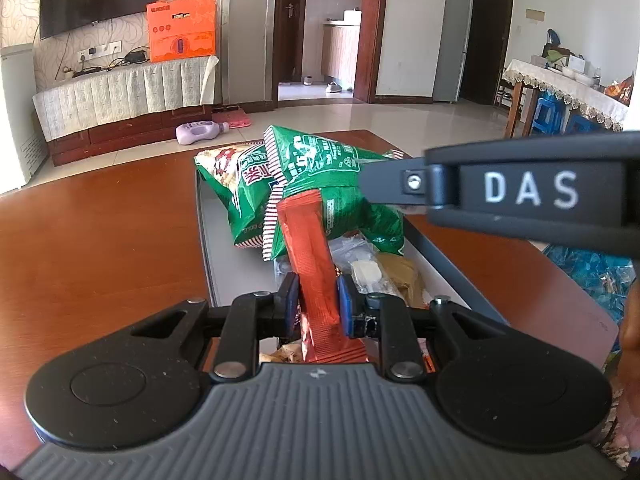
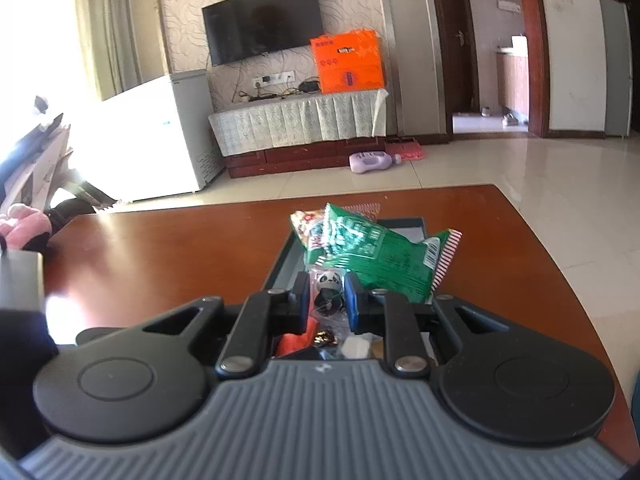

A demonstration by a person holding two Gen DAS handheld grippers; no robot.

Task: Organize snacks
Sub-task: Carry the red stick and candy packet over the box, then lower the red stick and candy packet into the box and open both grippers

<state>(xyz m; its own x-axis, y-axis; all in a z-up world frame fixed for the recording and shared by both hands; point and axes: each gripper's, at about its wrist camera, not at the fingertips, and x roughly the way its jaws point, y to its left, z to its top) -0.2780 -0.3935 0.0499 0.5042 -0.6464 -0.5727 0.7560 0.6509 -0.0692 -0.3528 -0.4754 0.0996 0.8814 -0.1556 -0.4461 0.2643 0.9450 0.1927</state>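
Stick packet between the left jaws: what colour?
Red-orange stick packet, clearest in the left wrist view.

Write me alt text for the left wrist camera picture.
The left claw grips a red stick packet above a grey tray of snacks holding green bags. The right claw's dark body reaches in from the right, over a brown wooden table.

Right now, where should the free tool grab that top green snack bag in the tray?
Take the green snack bag by its crimped striped end, coming from the right: that flat seam sticks out past the tray, clear of the other packets.
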